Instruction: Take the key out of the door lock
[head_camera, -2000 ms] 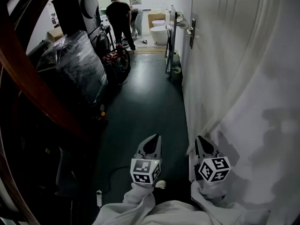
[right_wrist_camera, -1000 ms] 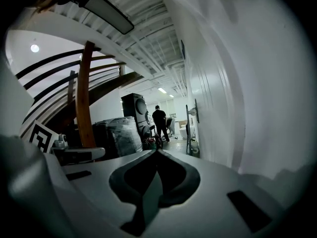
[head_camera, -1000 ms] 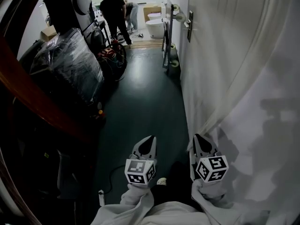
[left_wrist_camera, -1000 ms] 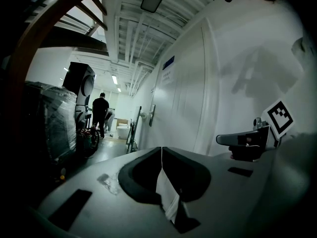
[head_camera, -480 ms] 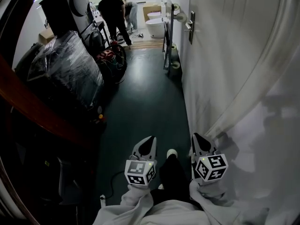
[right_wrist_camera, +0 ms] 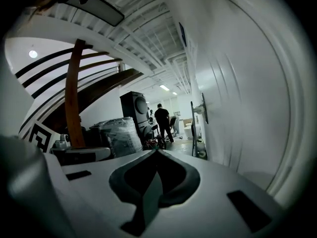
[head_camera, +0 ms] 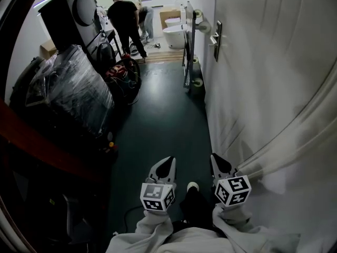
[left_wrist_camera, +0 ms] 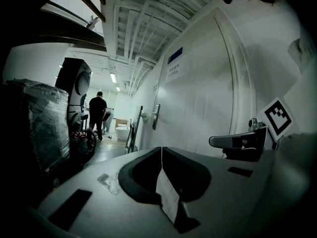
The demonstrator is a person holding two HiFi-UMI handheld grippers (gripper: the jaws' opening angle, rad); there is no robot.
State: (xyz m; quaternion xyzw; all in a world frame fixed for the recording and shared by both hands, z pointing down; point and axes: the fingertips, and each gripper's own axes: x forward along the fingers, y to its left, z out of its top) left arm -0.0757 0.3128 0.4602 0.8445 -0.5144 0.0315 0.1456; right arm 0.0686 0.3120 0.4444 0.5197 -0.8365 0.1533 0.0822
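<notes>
A dark lock plate with a lever handle (head_camera: 216, 33) sits on the white wall far ahead on the right; no key can be made out at this distance. The same handle (left_wrist_camera: 156, 117) shows small in the left gripper view and again as a handle (right_wrist_camera: 202, 108) in the right gripper view. My left gripper (head_camera: 167, 162) and right gripper (head_camera: 217, 159) are held side by side low in the head view, pointing down the corridor. The left gripper (left_wrist_camera: 161, 148) is shut and empty. The right gripper (right_wrist_camera: 156, 151) is also shut with nothing in it.
A plastic-wrapped stack (head_camera: 73, 88) and tall black machines (head_camera: 71, 15) line the left side, under a dark wooden stair rail (head_camera: 47, 146). A metal frame (head_camera: 187, 46) leans on the right wall. A person in black (head_camera: 125, 20) stands by a white tub (head_camera: 176, 33).
Both grippers and the view have moved forward along the corridor. The lock plate and the wrapped stack appear slightly nearer. Both grippers stay shut.
</notes>
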